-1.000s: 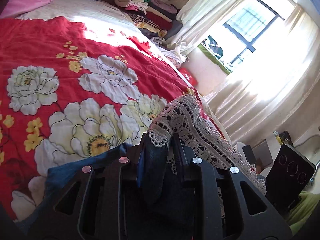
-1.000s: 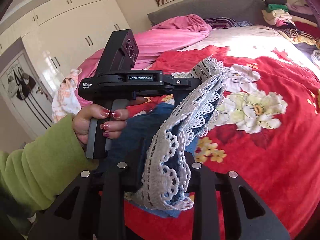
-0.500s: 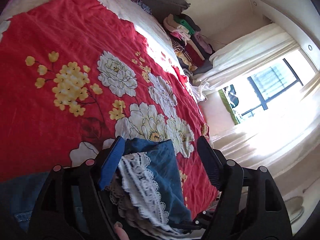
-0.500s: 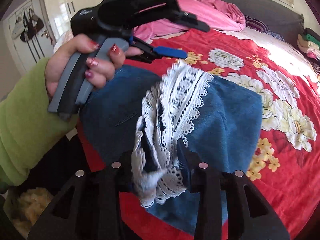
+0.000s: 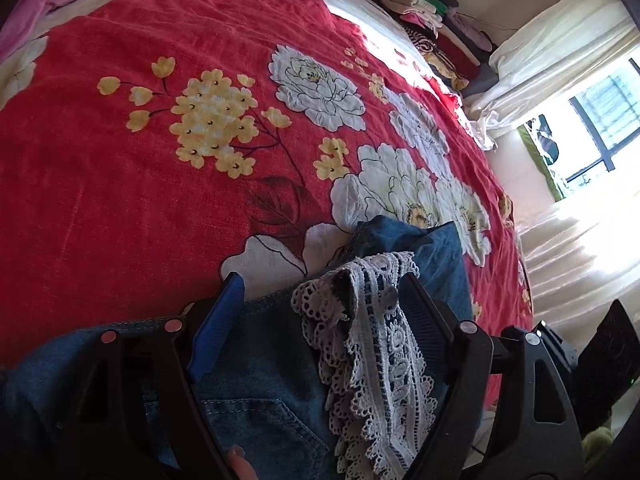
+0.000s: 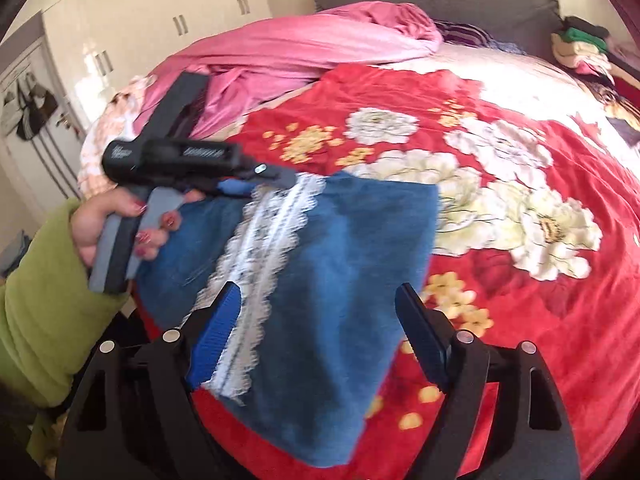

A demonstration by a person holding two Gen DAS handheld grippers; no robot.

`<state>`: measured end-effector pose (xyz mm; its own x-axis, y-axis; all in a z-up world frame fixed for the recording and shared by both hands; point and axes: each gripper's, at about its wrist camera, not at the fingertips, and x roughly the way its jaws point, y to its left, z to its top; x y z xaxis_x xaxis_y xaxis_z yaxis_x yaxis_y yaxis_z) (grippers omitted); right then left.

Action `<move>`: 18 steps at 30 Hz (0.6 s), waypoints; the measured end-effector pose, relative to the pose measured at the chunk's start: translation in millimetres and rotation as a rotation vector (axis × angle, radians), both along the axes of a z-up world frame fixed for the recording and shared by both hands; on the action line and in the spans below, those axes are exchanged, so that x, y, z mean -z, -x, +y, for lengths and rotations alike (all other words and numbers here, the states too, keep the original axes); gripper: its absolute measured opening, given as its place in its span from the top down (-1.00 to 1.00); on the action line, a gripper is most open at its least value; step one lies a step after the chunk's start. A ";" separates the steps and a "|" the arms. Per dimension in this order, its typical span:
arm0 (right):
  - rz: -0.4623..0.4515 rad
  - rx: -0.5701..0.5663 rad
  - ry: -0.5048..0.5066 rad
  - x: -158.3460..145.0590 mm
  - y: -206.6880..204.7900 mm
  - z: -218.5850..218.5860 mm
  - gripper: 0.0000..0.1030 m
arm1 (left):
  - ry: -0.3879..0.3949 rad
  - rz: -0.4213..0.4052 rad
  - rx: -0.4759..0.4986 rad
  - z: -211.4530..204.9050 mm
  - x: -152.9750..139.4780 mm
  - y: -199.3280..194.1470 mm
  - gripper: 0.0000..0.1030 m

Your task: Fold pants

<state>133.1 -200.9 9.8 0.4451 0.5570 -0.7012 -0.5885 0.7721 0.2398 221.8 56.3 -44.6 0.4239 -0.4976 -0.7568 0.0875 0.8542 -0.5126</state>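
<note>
While both grippers hang over the bed, this is how things lie:

Pants (image 6: 340, 264): blue denim, folded over on the red blanket (image 5: 120, 200) near the bed's front edge; a white lace trim (image 6: 264, 248) runs across the fold.
Left gripper (image 5: 320, 300): fingers spread wide, holding nothing; lace and denim lie between and under them.
Right gripper (image 6: 316, 312): fingers also spread wide, straddling the denim, gripping nothing.
Left hand (image 6: 120, 224): green sleeve, painted nails, wrapped on the left gripper's handle.
Far side: pink bedding (image 6: 300, 48), stacked clothes (image 5: 432, 12), bright window (image 5: 600, 120).
</note>
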 end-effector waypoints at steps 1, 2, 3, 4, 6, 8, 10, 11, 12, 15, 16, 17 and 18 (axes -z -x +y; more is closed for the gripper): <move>0.017 0.033 -0.001 1.3 -12.7 -6.6 -0.52 | -0.003 0.003 -0.003 -0.5 1.2 -0.4 -0.42; 0.040 0.051 -0.012 3.2 -25.0 -11.2 -0.52 | -0.006 0.004 -0.008 -1.0 1.8 -0.8 -0.42; 0.063 0.069 -0.023 6.2 -37.1 -14.6 -0.52 | -0.009 0.005 -0.009 -1.6 2.1 -0.4 -0.42; 0.086 0.089 -0.029 9.8 -48.2 -18.3 -0.52 | -0.007 0.004 -0.009 -1.5 1.8 0.3 -0.42; 0.132 0.092 -0.066 17.8 -71.9 -18.1 -0.52 | 0.023 0.010 -0.002 -0.8 0.9 0.3 -0.42; 0.158 0.104 -0.088 26.0 -89.8 -19.7 -0.52 | 0.018 0.013 0.000 -0.2 0.4 1.1 -0.10; 0.188 0.107 -0.096 36.1 -104.6 -19.5 -0.52 | 0.029 0.015 0.009 -4.4 0.0 1.9 0.28; 0.209 0.092 -0.109 42.3 -112.4 -18.3 -0.51 | 0.019 0.011 0.015 -7.9 -1.3 3.0 0.37; 0.240 0.067 -0.130 48.9 -119.3 -16.6 -0.27 | -0.007 0.000 0.020 -11.6 -4.0 4.3 0.39; 0.296 0.001 -0.205 54.0 -119.4 -11.8 0.61 | -0.022 -0.022 0.020 -12.9 -11.2 6.4 0.55; 0.264 -0.005 -0.208 48.9 -115.2 -11.7 0.64 | -0.021 -0.035 0.019 -11.7 -14.7 7.0 0.59; 0.230 -0.009 -0.221 41.2 -110.8 -13.8 0.67 | -0.018 -0.052 0.017 -10.5 -18.3 7.6 0.61; 0.188 -0.005 -0.243 32.2 -107.9 -18.2 0.68 | -0.025 -0.071 0.016 -10.4 -21.7 8.5 0.61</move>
<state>241.0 -219.1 -22.4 0.3166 0.7206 -0.6168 -0.5198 0.6758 0.5226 213.3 45.9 -22.9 0.4694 -0.4860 -0.7372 0.1369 0.8648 -0.4830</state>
